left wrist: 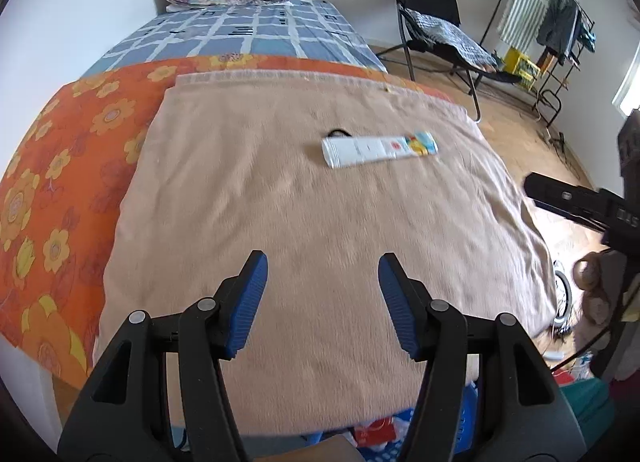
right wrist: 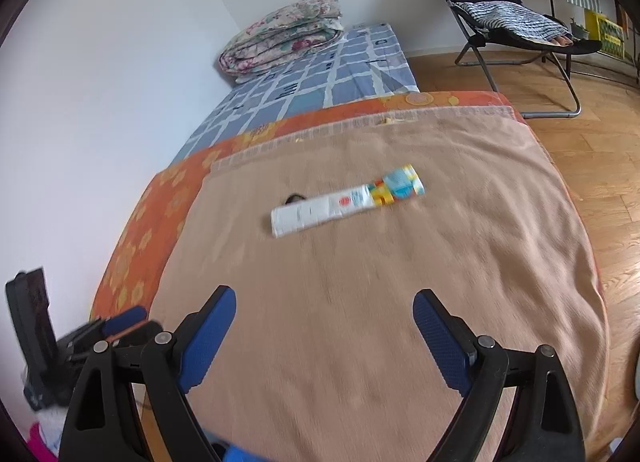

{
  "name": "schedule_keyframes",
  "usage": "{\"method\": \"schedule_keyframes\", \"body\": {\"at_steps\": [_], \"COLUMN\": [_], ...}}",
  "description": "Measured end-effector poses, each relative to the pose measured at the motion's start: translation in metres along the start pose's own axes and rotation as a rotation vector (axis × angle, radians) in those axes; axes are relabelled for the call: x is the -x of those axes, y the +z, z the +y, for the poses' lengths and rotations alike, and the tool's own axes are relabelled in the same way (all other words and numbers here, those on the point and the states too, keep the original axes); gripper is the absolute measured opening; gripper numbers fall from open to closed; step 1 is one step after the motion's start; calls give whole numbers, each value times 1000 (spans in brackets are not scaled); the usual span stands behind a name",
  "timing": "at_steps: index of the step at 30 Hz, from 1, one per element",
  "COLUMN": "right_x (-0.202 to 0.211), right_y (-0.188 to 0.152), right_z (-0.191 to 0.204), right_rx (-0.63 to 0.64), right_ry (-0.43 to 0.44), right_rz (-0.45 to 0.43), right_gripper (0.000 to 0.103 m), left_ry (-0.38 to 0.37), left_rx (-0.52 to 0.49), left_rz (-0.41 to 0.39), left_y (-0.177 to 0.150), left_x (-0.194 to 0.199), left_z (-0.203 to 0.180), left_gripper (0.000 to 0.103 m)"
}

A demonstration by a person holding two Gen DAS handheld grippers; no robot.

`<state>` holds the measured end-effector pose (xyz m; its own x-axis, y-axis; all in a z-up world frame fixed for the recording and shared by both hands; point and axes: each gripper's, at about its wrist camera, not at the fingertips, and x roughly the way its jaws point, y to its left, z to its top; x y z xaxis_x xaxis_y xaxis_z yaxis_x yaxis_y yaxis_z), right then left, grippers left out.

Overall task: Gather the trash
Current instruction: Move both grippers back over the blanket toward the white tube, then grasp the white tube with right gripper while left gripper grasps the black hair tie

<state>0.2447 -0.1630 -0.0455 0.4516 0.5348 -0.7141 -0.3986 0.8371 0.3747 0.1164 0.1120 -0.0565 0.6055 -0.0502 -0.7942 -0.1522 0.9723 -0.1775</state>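
Both grippers [left wrist: 322,262] [right wrist: 324,302] gaping empty, white wrapper [left wrist: 378,148] blurred, dark object [left wrist: 338,132] half hidden behind it

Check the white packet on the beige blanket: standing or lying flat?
Lying flat: the white packet rests lengthwise on the beige blanket, untouched.

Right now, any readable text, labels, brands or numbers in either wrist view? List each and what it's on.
None readable.
White wrapper on the beige blanket: red round mark and small print, too blurred.
Blue checked sheet: dark letter-like marks, too small.
Yellow crate by the rack: print illegible.
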Motion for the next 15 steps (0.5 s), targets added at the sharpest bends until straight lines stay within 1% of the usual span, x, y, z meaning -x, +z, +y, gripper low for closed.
{"method": "schedule_keyframes", "body": {"at_steps": [2, 6, 8, 11, 15], "right_x": [-17, -58, -76, -106, -139], "right_y": [13, 36, 42, 52, 60], "right_z": [1, -4, -6, -10, -19], "right_rx": [-13, -99, -121, -142, -221], "right_ry": [-14, 11, 12, -8, -24], "right_rz": [-2, 39, 60, 86, 106], "right_gripper": [92, 91, 91, 88, 86], "left_ry": [-4, -11, -26, -31, -45], "left_rx": [-1, 0, 16, 29, 59], "left_rz": [-3, 0, 4, 15, 26], "left_y": [9, 24, 29, 32, 35], "left_x": [-7, -23, -31, -45, -59], "left_z": [1, 3, 8, 16, 23], "left_gripper": [59, 59, 59, 59, 59]}}
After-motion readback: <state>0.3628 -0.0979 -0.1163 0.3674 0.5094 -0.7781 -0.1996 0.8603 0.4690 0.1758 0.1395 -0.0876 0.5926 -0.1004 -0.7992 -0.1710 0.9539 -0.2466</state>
